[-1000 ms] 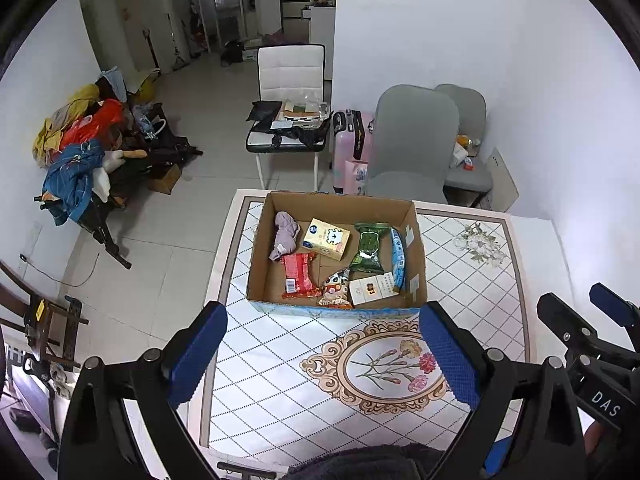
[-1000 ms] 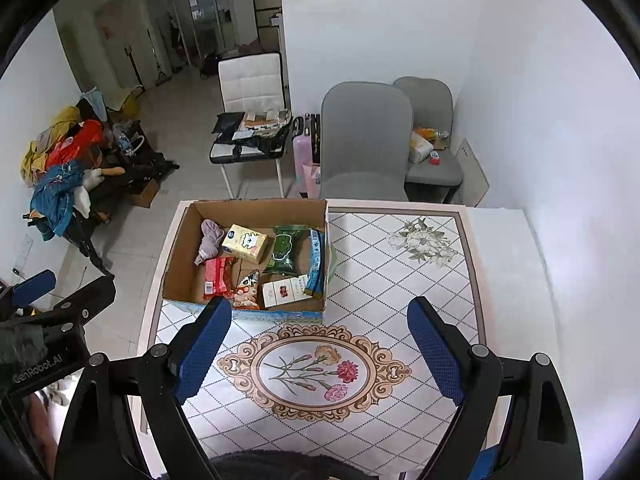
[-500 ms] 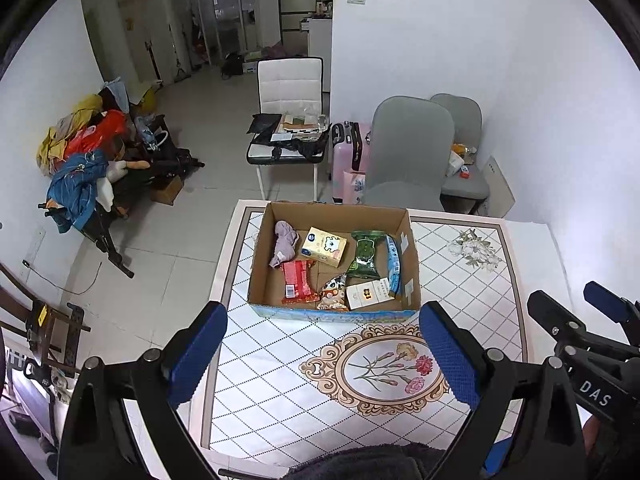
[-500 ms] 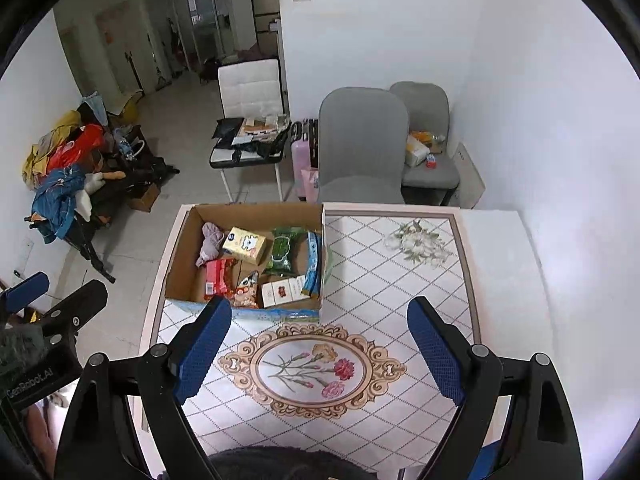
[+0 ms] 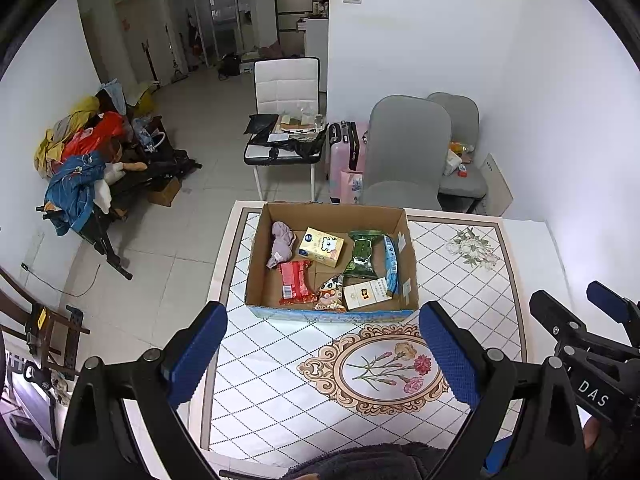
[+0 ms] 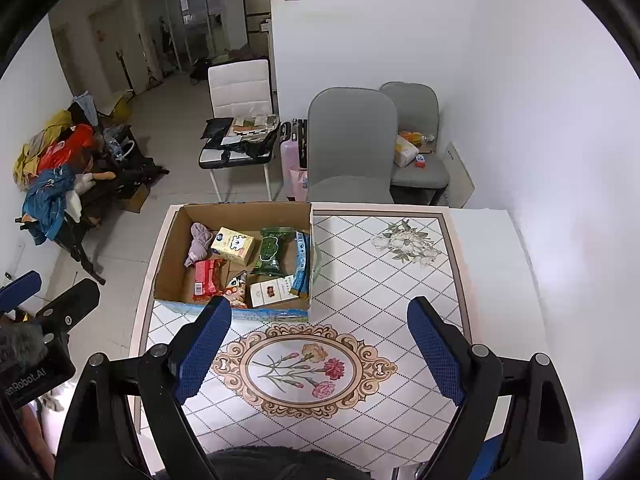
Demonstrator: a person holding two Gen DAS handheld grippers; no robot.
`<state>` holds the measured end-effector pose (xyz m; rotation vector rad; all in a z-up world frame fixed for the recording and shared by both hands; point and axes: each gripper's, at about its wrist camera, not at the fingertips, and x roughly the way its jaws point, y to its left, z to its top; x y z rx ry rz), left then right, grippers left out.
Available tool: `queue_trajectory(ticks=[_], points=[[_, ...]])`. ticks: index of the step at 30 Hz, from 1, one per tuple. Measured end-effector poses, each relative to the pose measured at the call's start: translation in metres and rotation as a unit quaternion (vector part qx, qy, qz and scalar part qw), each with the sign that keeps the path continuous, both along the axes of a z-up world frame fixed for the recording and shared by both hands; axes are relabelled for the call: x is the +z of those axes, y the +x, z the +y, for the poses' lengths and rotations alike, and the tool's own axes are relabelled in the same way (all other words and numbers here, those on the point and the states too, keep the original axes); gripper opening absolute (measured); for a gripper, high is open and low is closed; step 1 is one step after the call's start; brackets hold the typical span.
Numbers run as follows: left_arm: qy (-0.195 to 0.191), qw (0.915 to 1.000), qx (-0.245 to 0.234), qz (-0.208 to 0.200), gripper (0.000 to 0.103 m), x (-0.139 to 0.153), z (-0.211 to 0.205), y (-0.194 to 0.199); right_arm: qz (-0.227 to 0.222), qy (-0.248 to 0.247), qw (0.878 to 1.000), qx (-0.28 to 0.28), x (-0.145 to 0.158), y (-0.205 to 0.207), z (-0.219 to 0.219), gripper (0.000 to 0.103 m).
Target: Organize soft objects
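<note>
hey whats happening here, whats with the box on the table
A person holds a gripper in each hand above a patterned table, sorting soft things. Both the left gripper and the right gripper are open, hold nothing and hang short of the cardboard box. In the box lie a purple cloth, a yellow tissue pack, a green wipes pack, a red packet and other small packs.

white chair (image 5: 287, 92), grey chairs (image 5: 404, 148), pink suitcase (image 5: 347, 148)
</note>
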<state>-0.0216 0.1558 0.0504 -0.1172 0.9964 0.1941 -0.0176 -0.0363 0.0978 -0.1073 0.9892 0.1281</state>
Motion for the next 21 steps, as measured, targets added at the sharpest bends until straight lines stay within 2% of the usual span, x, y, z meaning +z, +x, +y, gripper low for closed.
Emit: queue_trajectory(ticks=[21], points=[[0.001,1.0,-0.007,-0.004,0.098,0.0058,-0.0017,0.0052,-0.012,0.0,1.0,-0.008,0.0061,-0.0031,-0.0024,0.092]])
